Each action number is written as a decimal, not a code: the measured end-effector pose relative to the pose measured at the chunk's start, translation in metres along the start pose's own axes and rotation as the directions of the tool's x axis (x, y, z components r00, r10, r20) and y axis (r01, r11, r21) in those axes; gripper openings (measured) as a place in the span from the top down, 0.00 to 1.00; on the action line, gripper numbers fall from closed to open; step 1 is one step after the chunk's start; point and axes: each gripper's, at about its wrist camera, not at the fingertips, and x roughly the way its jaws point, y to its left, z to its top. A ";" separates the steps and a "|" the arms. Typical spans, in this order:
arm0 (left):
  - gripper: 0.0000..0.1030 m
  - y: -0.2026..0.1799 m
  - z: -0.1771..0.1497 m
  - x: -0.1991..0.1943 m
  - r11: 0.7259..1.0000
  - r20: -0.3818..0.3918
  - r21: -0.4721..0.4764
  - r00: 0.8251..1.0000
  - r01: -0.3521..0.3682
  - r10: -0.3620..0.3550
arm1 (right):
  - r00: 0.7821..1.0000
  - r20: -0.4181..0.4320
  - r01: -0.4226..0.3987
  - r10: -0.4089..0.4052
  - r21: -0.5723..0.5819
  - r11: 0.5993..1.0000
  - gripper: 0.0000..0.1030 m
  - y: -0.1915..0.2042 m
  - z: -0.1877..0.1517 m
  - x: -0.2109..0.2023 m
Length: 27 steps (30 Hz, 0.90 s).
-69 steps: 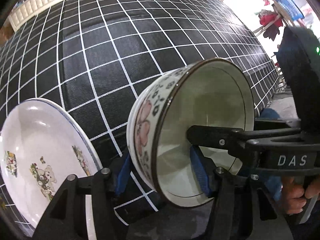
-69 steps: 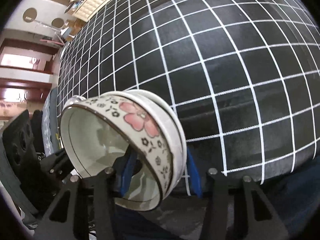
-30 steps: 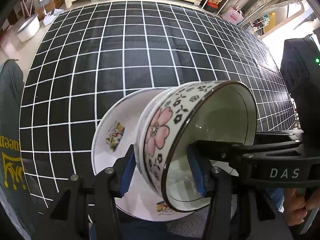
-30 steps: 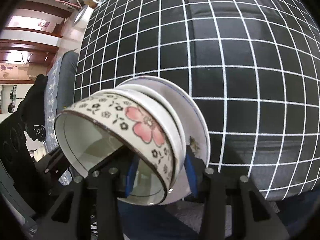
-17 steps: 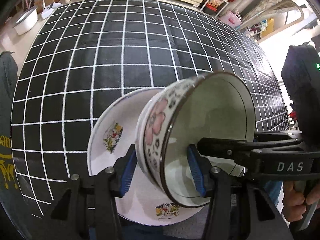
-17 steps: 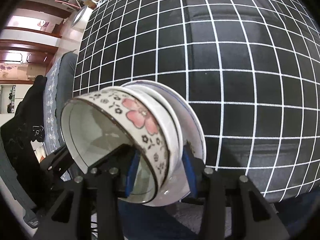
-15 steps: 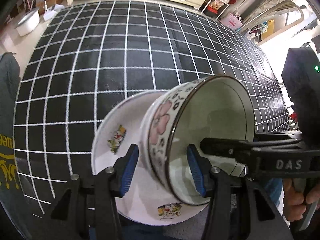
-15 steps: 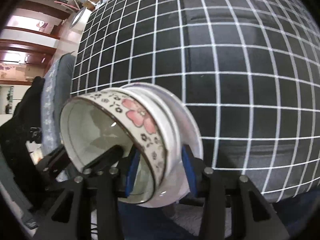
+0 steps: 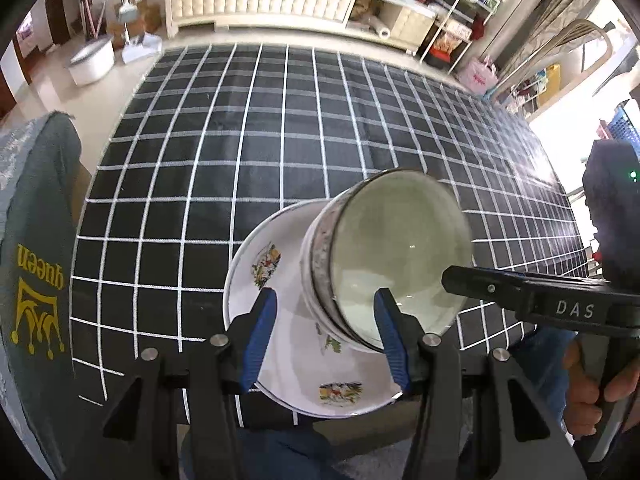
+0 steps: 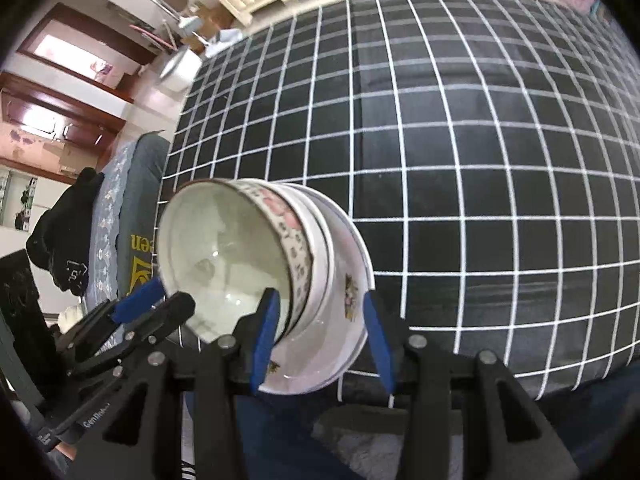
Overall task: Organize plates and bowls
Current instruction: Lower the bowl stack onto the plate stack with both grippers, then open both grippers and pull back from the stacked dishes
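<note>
A flower-patterned bowl (image 9: 396,252) nested in a plain white bowl (image 9: 310,280) sits on a white plate with cartoon prints (image 9: 280,344) near the table's front edge. The stack also shows in the right wrist view: bowl (image 10: 236,256), plate (image 10: 344,312). My left gripper (image 9: 324,332) is open, its blue pads astride the bowls' left rim with gaps on both sides. My right gripper (image 10: 318,334) is open, its pads astride the bowls' right rim and the plate. The right gripper's finger (image 9: 520,296) reaches over the bowl's right rim in the left wrist view.
The table wears a black cloth with a white grid (image 9: 280,140). A grey chair cover with a yellow crown (image 9: 36,280) stands at the left edge. A cream bench (image 9: 260,0) and shelves stand beyond the far edge.
The nested bowls came down onto the plate. Both grippers opened, let go of the bowls and drew back a little toward the front edge.
</note>
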 end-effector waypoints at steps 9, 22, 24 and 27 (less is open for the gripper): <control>0.53 -0.049 -0.027 -0.054 0.995 0.179 0.080 0.983 -0.063 0.048 | 0.971 0.234 0.075 -0.056 -0.073 0.994 0.51 0.002 -0.037 -0.053; 0.53 -0.085 -0.071 -0.100 0.996 0.353 0.052 0.934 -0.073 0.050 | 0.887 0.445 0.200 -0.126 -0.123 0.972 0.45 0.001 -0.101 -0.116; 0.53 -0.092 -0.080 -0.109 0.994 0.394 0.055 0.917 -0.099 0.069 | 0.859 0.489 0.256 -0.152 -0.154 0.954 0.44 0.007 -0.111 -0.125; 0.44 -0.101 -0.094 -0.120 0.988 0.449 0.065 0.888 -0.141 0.097 | 0.815 0.554 0.292 -0.167 -0.146 0.945 0.44 0.008 -0.124 -0.135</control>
